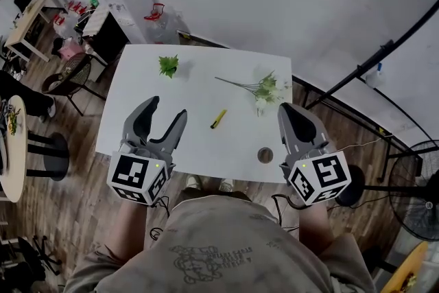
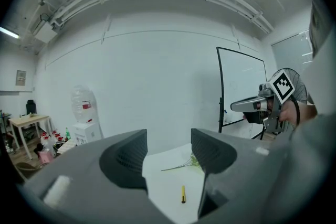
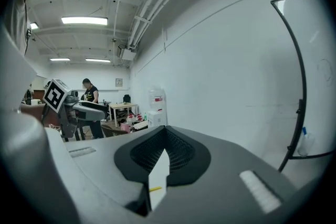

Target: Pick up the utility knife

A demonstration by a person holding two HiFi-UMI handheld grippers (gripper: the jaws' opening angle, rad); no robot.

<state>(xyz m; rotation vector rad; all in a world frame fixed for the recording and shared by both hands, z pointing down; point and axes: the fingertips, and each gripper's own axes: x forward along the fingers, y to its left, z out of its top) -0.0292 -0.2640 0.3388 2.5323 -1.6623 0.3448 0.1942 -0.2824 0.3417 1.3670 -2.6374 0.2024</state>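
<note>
Nearest, at the near edge of the white table [image 1: 199, 144], the person holds both grippers above the table. The left gripper [image 1: 167, 108] is on the left, and its jaws are released, with a clear gap between them. Nothing is held in this gap; its own view shows only the table top there. The right gripper [image 1: 287, 108] is on the right, and its jaws are clenched, with the tips pressed together on nothing.

Between the two grippers, near the right one, a small round dark object [image 1: 265, 155] lies close to the near edge. A little farther, about in the middle of the table, lies the yellow utility knife [image 1: 218, 119], apart from both grippers. Farther still, a sprig with white flowers [image 1: 266, 87] lies to the right and a small green plant [image 1: 168, 65] to the left. Beyond the far left corner stands a water dispenser [image 1: 127, 0].
</note>
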